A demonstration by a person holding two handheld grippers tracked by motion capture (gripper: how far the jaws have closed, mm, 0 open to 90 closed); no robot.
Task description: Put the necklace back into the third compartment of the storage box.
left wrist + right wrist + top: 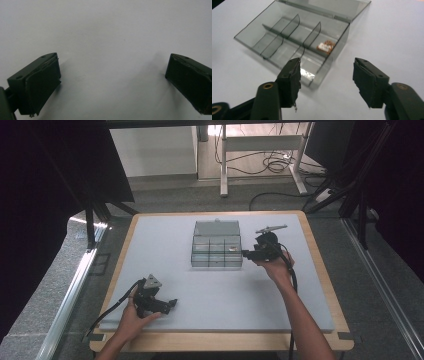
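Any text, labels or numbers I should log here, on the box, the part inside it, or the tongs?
None can be read.
Clear compartment box: no label or print.
Small brown and white part in it: any marking too small and blurred to read.
Left tongs and right tongs: no lettering visible.
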